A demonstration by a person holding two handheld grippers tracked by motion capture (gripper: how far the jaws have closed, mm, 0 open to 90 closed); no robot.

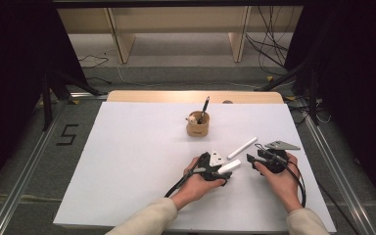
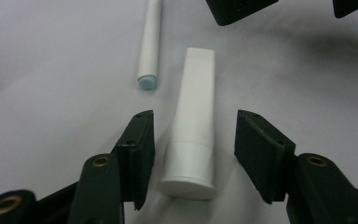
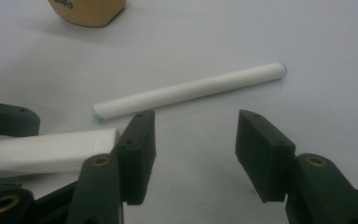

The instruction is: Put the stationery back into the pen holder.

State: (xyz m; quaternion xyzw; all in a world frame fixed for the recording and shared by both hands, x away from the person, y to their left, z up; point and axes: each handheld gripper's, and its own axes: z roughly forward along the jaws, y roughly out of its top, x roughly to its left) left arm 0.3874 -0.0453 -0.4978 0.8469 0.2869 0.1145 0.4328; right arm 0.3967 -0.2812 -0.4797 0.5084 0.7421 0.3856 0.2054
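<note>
High view: we see the white tube lying flat on the white bench, its long axis running diagonally from near-left to far-right. The left tongs sit at its near end; the right tongs rest just beside its far end. A white marker lies parallel a little farther off, and a tan cup holding a pen stands beyond.

Left gripper view: the tube points straight away between the jaws, cap end nearest. We see gaps on both sides; the pads are apart and not pressing.

Right gripper view: the jaws stand apart over bare bench. The tube lies left of them, the marker crosswise ahead.
</note>
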